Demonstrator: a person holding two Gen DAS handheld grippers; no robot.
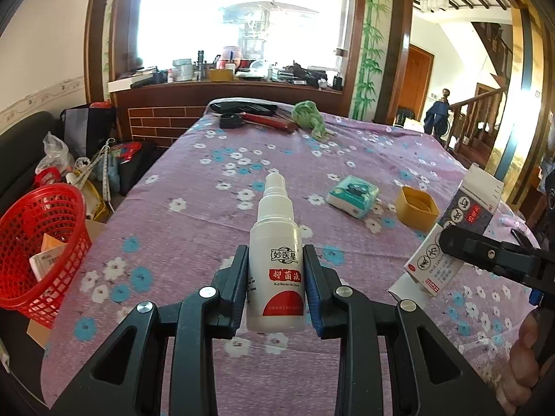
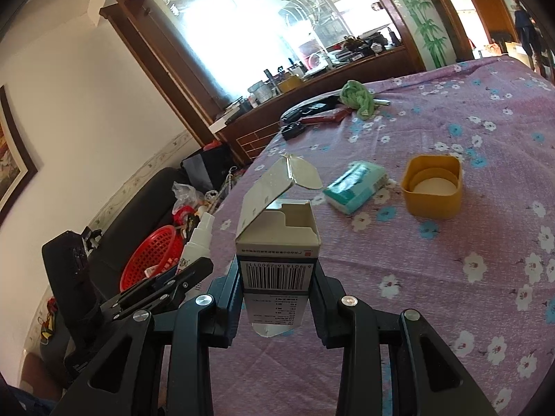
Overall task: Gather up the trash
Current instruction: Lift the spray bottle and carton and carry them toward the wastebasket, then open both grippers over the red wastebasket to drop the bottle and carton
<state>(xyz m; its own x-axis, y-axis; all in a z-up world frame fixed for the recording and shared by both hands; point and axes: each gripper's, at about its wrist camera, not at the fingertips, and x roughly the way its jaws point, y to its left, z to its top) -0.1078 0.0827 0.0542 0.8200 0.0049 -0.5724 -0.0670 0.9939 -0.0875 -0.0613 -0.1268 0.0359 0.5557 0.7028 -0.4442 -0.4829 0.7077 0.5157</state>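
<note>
While bottle (image 1: 275,260) fills left claw (image 1: 275,291), right claw (image 2: 275,298) around carton (image 2: 277,263), base hidden.

Daylight floods in from the far window (image 1: 242,17), blown out to white glare. Both views are sharp at centre, with fisheye bending and dark corners at the edges.

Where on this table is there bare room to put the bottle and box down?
The near half of the flowered cloth, before the tissue pack and yellow cap, is bare. So is the middle stretch behind them. The far end is crowded: green cloth, red tool, black items.
</note>
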